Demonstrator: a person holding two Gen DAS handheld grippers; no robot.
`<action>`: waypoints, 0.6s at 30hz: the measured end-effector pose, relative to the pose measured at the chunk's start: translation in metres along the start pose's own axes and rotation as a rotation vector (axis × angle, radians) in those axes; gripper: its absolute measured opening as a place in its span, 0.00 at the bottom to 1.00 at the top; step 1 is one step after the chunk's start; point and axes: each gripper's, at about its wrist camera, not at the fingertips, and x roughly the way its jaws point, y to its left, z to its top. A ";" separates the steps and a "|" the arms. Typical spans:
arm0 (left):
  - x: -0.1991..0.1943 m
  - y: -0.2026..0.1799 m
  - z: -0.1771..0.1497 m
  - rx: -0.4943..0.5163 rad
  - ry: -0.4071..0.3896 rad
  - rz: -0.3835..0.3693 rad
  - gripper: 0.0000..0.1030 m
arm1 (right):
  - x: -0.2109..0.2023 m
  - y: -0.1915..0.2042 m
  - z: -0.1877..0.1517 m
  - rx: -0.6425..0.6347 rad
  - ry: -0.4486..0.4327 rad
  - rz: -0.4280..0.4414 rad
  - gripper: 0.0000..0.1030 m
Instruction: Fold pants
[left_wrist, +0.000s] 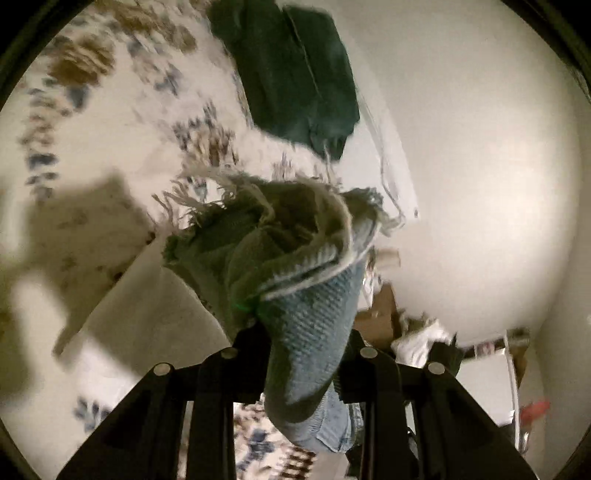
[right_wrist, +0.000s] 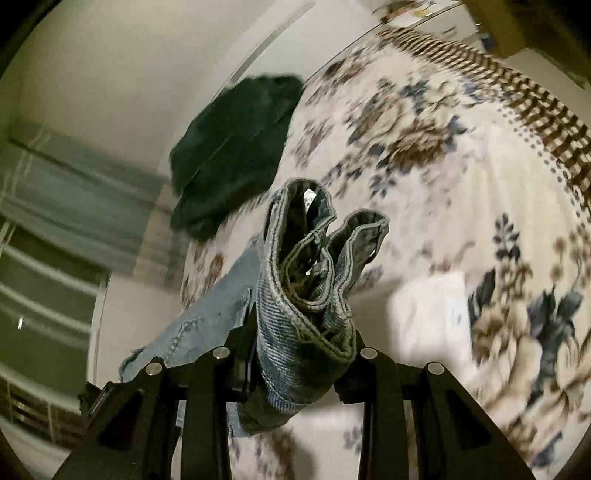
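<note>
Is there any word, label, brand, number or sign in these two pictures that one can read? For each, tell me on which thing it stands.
None can be read.
Jeans: a small pale tag shows inside the waistband, too small and blurred to read.
Dark green garment: no text shows.
Floral bedcover: pattern only, no letters.
Clutter by the wall: too blurred to tell.

My feeds show warm, dim indoor light. Motion blur smears the floral bedspread (left_wrist: 122, 122) and its edges in both views. A soft shadow (left_wrist: 74, 236) falls left. Fisheye bending and dark vignetting ring both frames.
</note>
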 end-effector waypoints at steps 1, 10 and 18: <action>0.019 0.018 0.000 0.012 0.016 0.017 0.24 | 0.010 -0.016 -0.002 0.020 -0.013 -0.012 0.32; 0.083 0.137 -0.052 0.004 0.152 0.183 0.24 | 0.091 -0.148 -0.069 0.177 0.072 -0.112 0.32; 0.061 0.127 -0.070 0.002 0.139 0.180 0.24 | 0.088 -0.148 -0.068 0.129 0.085 -0.135 0.32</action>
